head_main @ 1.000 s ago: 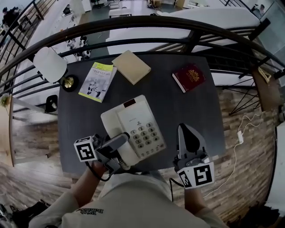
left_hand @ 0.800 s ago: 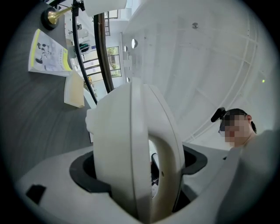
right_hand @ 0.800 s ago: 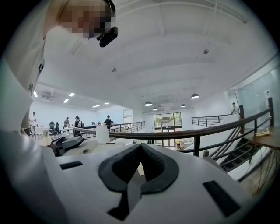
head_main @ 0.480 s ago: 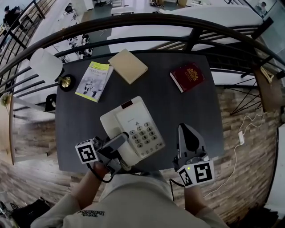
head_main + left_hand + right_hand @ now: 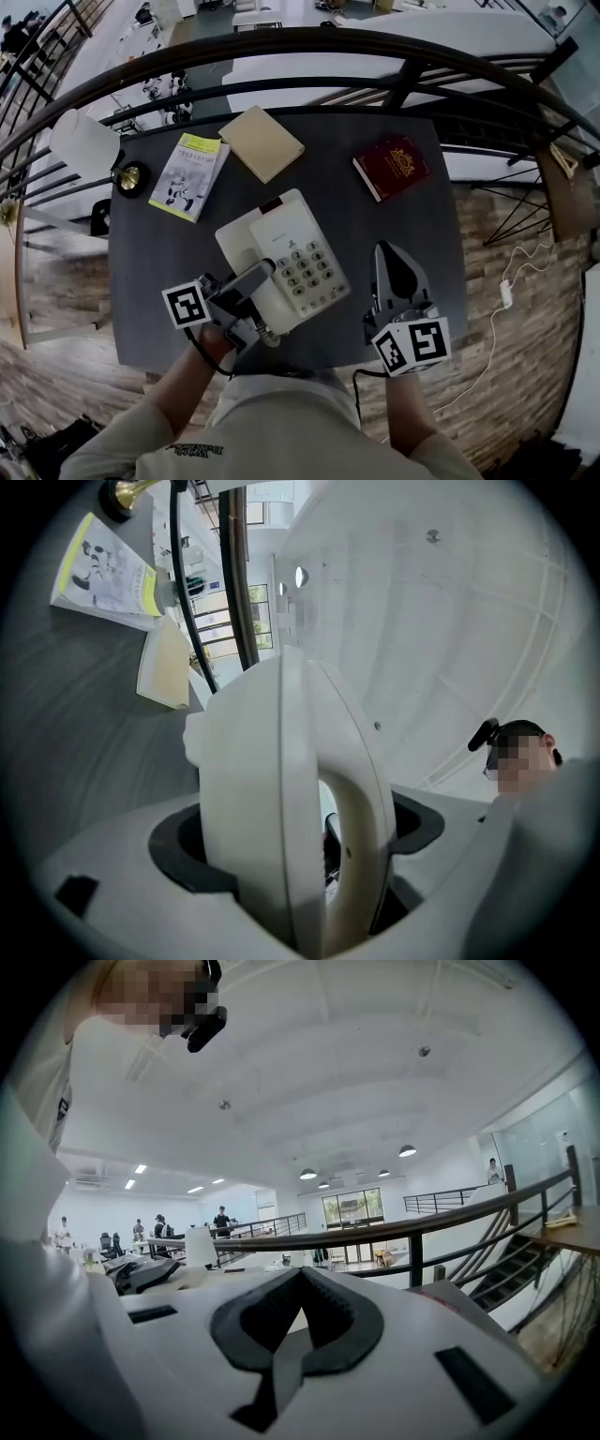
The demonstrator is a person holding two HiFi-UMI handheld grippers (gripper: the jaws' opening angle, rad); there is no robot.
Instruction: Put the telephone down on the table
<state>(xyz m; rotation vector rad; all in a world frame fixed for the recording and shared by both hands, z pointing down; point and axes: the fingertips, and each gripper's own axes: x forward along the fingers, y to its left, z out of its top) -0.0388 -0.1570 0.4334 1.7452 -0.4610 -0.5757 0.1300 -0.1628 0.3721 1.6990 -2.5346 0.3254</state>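
Observation:
The white telephone (image 5: 281, 253) with grey keys lies slanted over the near middle of the dark table (image 5: 375, 234). My left gripper (image 5: 251, 286) is shut on its near-left edge, by the handset. In the left gripper view the telephone (image 5: 281, 799) stands edge-on, clamped in my left gripper (image 5: 300, 855). I cannot tell whether it rests on the table or hangs just above. Its coiled cord (image 5: 267, 333) trails off the near end. My right gripper (image 5: 386, 255) is shut and empty, apart from the phone on its right; my right gripper (image 5: 298, 1283) points over the railing.
At the back of the table lie a yellow-edged booklet (image 5: 190, 175), a tan notebook (image 5: 262, 142) and a dark red book (image 5: 397, 167). A white lamp (image 5: 89, 145) stands at the far left corner. A curved black railing (image 5: 281, 42) runs behind the table.
The telephone, held in my left gripper, has shifted a little away from me and up the table. My right gripper has stayed about where it was.

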